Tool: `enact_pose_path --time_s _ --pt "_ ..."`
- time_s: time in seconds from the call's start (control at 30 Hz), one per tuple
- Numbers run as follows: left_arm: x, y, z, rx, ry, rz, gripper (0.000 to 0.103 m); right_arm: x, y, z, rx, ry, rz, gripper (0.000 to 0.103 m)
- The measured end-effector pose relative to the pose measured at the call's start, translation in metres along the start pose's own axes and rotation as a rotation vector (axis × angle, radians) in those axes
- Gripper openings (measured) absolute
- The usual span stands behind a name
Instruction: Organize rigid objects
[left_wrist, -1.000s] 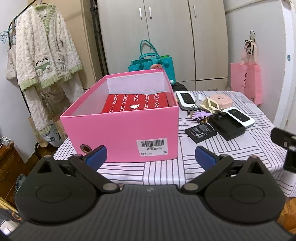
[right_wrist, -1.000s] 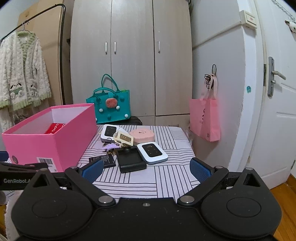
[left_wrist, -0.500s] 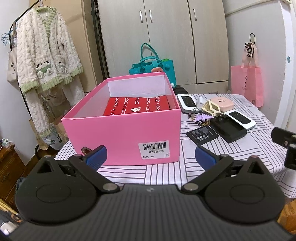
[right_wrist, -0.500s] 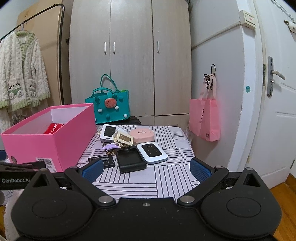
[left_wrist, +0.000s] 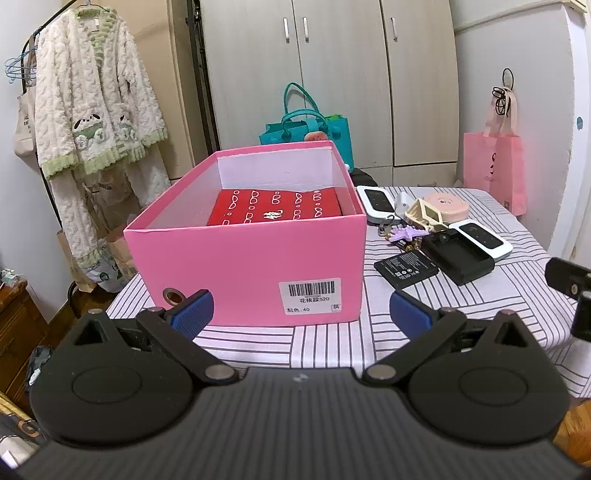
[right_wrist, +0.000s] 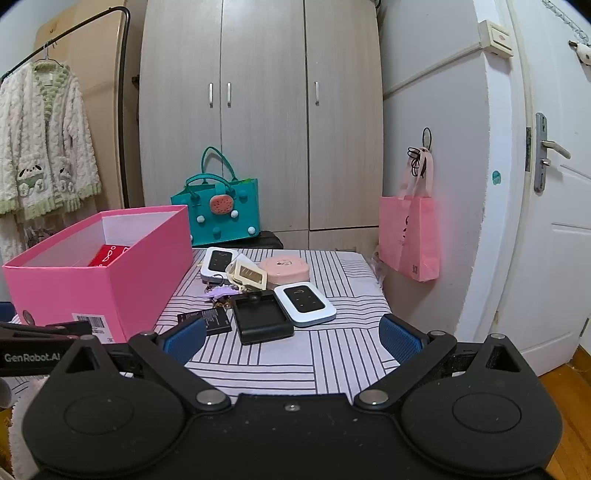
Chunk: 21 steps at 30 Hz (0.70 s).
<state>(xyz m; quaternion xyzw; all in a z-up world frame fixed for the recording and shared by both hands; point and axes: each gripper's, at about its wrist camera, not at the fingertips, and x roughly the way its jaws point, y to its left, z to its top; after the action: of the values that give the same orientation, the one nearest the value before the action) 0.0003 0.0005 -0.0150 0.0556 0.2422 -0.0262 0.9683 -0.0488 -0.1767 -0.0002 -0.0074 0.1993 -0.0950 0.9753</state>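
An open pink box (left_wrist: 251, 254) stands on the left of the striped table (left_wrist: 332, 343), with a red patterned box (left_wrist: 275, 210) inside it. To its right lie small items: a flat black battery (left_wrist: 406, 268), a black charger cradle (left_wrist: 458, 255), two white pocket routers (left_wrist: 484, 240) (left_wrist: 375, 198), a round pink case (left_wrist: 447, 205), a cream frame-shaped piece (left_wrist: 424, 214) and a purple keychain (left_wrist: 406, 234). My left gripper (left_wrist: 299, 310) is open just in front of the pink box (right_wrist: 99, 273). My right gripper (right_wrist: 291, 334) is open, short of the charger cradle (right_wrist: 262, 315) and battery (right_wrist: 207, 319).
A teal tote bag (right_wrist: 218, 206) sits behind the table. A pink bag (right_wrist: 410, 236) hangs on the right wall near a white door (right_wrist: 554, 221). A fleece robe (left_wrist: 92, 110) hangs on a rack at left. Wardrobe doors (right_wrist: 258, 110) fill the back.
Both views have shifted slightly: the left gripper rose and pulled back a little from the pink box. Both grippers stay open. Nothing on the table moved.
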Motion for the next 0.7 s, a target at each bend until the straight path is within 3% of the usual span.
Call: enact_pose_path --time_s 0.7 --pt "0.0011 -0.0061 -0.0030 0.011 0.005 0.000 0.103 0.0070 -0.0059 -0.0042 0.015 0.015 -0.012 0.102"
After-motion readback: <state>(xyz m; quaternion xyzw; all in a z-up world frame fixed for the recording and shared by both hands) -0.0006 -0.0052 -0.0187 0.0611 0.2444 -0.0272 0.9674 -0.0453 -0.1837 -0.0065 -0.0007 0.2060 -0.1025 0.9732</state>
